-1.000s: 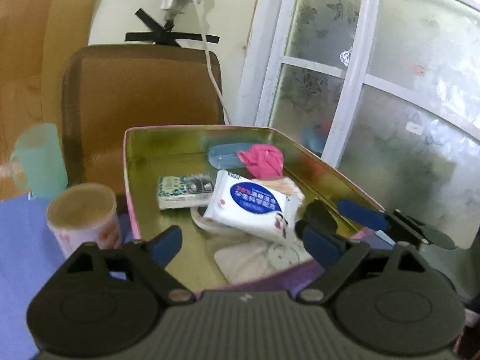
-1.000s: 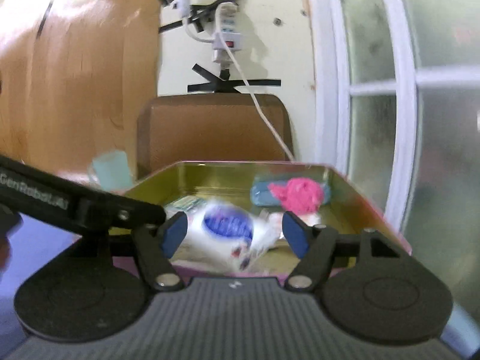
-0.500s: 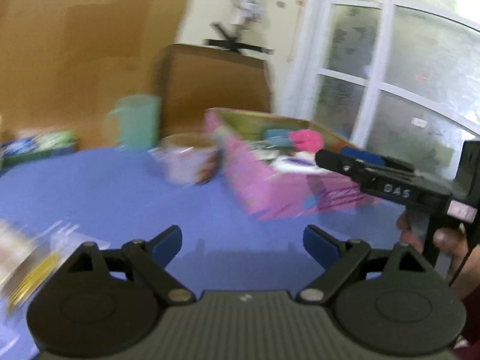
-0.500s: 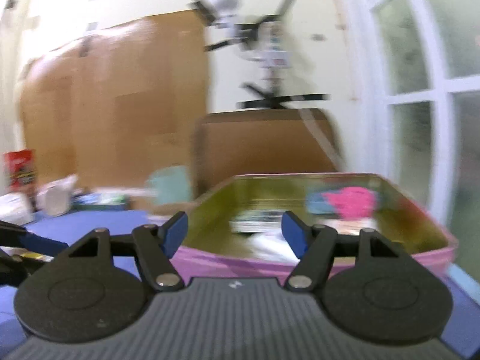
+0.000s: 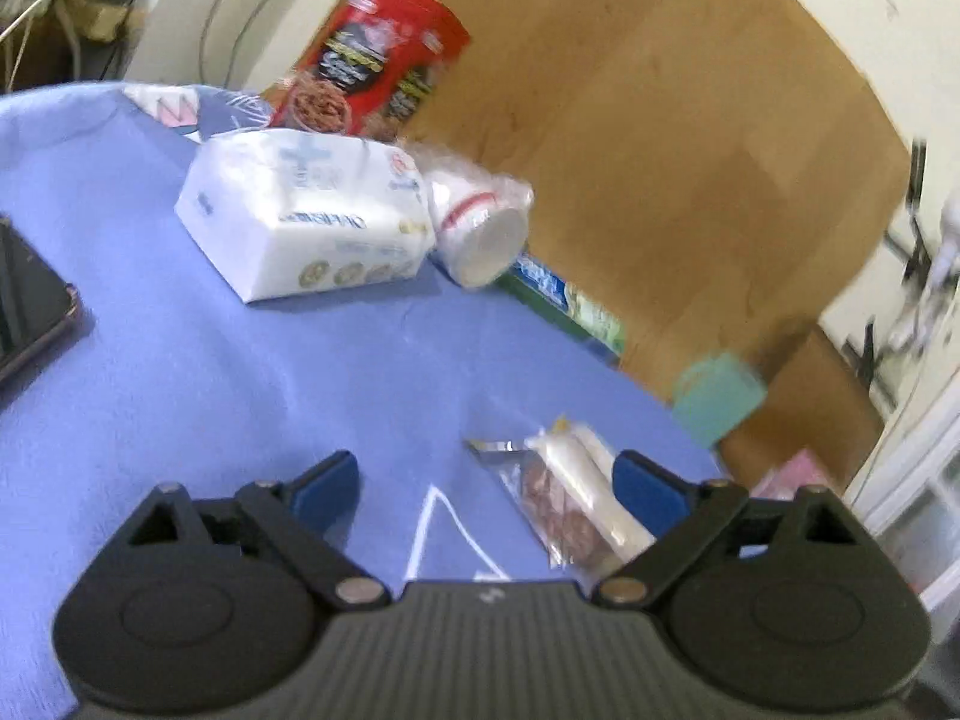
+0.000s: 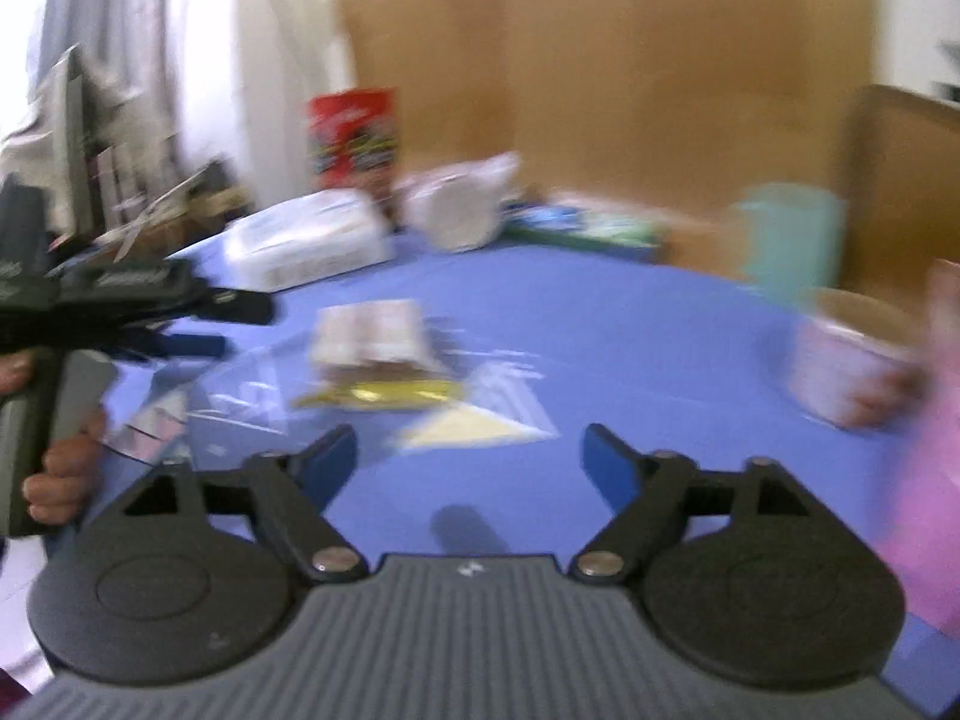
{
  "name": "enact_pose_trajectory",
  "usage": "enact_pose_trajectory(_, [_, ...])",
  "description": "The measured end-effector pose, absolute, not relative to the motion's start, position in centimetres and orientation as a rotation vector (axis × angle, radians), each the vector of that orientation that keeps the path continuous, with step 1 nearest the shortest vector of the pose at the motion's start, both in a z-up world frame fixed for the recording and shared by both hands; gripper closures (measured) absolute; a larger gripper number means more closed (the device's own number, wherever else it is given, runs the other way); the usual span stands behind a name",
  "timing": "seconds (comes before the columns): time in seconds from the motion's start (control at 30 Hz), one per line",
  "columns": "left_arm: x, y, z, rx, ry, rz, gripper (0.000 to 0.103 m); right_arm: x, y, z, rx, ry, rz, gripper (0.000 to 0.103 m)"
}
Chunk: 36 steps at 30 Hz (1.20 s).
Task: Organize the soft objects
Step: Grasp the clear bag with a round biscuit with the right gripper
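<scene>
On the blue-clothed desk (image 5: 210, 372) | your left gripper (image 5: 486, 480) and right gripper (image 6: 468, 462): jaws just spread wider, nothing between | clear plastic snack packet (image 5: 567, 495) lies just beside left gripper's right finger, likely next pickup | white tissue pack (image 5: 306, 222) well beyond.

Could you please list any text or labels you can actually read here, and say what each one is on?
None can be read for certain.
White tissue pack: blue print, upside down and blurred.
Red canister: yellow and white lettering, too blurred.
Green and blue packet: illegible.
Snack packet: no print visible.
</scene>
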<state>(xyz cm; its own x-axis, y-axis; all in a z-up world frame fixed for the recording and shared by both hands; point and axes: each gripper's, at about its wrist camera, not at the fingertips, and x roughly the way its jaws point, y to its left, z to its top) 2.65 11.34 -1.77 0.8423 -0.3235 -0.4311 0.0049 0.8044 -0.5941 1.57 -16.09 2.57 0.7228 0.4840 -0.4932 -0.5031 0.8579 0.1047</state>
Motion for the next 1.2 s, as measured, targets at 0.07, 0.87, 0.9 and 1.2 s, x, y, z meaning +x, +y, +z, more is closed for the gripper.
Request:
enact_pose_trajectory(0.07, [2.4, 11.3, -1.6, -0.618, 0.542, -0.191, 0.008, 2.8, -13.4, 2.5, -0.098, 0.55, 0.588, 0.012])
enact_pose_trajectory(0.87, [2.7, 4.6, -1.4, -0.52, 0.604, -0.464, 0.007, -2.6, -32.6, 0.0, 0.908, 0.76, 0.535, 0.018])
enact_pose_trajectory(0.9, [2.7, 3.5, -1.3, -0.494, 0.612, -0.485, 0.007, -3.8, -33.1, 0.8, 0.845, 0.696, 0.467, 0.018])
enact_pose_trajectory(1.2, [2.5, 0.7, -0.5, -0.417, 0.647, -0.561, 0.005, -7.7, -28.9, 1.6, 0.399, 0.559, 0.422, 0.018])
